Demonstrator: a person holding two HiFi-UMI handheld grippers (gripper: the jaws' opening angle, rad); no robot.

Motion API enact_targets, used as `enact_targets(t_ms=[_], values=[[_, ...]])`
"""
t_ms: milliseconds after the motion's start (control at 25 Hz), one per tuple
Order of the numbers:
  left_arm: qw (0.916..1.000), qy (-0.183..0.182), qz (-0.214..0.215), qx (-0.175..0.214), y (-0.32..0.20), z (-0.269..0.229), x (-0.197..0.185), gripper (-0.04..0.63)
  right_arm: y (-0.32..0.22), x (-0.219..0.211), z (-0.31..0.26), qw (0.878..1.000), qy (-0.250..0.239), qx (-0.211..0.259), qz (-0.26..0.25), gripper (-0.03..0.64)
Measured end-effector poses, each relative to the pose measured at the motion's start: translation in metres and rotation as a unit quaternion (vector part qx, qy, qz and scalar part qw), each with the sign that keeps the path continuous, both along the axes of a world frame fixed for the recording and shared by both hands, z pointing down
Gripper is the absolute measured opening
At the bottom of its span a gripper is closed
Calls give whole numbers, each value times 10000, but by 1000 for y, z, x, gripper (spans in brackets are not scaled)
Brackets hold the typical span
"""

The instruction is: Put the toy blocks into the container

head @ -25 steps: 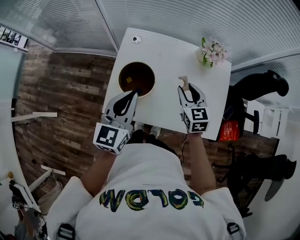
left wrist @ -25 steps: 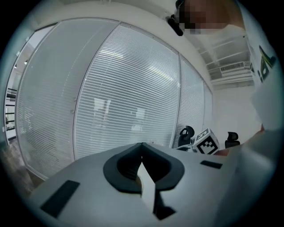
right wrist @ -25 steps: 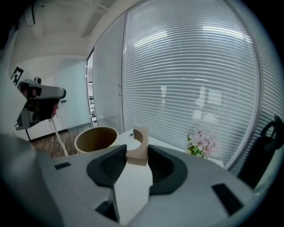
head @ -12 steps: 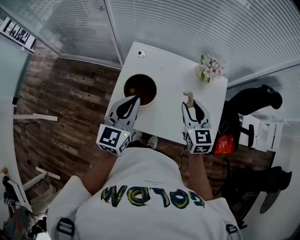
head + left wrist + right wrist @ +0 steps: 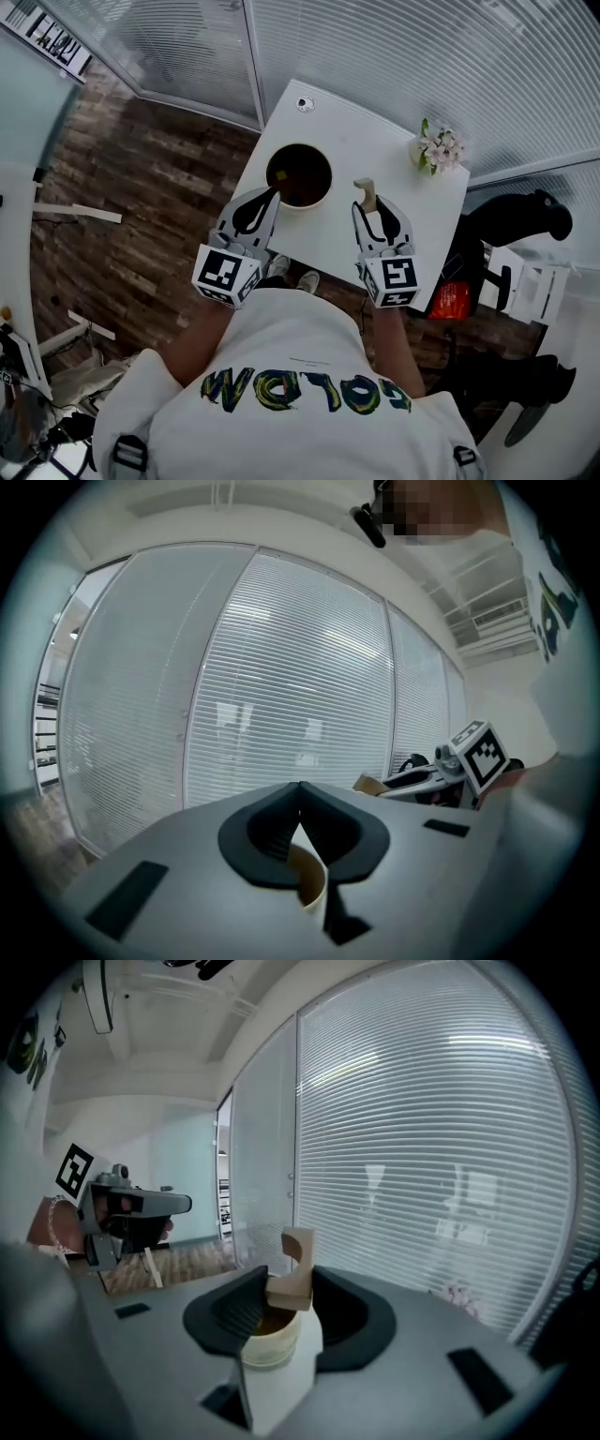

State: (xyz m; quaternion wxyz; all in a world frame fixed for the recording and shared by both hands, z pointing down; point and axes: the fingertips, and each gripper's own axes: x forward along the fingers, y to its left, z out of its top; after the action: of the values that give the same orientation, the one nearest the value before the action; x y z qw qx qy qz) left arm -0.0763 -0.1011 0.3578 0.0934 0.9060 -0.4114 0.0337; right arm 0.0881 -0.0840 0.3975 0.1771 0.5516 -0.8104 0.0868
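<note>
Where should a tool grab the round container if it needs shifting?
Probably the rim of the container, at the near edge by the left tool: come down from above, one jaw inside, one outside. The top is open and the round body looks too wide to span.

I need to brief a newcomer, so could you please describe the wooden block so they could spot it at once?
Find the white table by the blinds, a round container on its left. Right of that, the right gripper holds the wooden block between its fingers: pale, curve-notched, the only thing being held.
</note>
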Motion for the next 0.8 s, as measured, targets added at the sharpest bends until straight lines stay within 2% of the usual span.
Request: enact_targets(t_ms=[160,320,560,800], values=[[9996,-23,-288,-49,3,5,-25,14,-5,-30,3,9994,-16,-31,-346,156],[9992,4,-379,-121,4,11,-38,14,-10,-46,6,9988,15,-76,-491,156],[9997,95,-223,8,-6,3,-28,14,-31,-66,24,9970,149,-160,-738,156],[9997,201,-39,122,-13,-6,-18,14,-67,-92,77,9931,416,-441,-1001,156]])
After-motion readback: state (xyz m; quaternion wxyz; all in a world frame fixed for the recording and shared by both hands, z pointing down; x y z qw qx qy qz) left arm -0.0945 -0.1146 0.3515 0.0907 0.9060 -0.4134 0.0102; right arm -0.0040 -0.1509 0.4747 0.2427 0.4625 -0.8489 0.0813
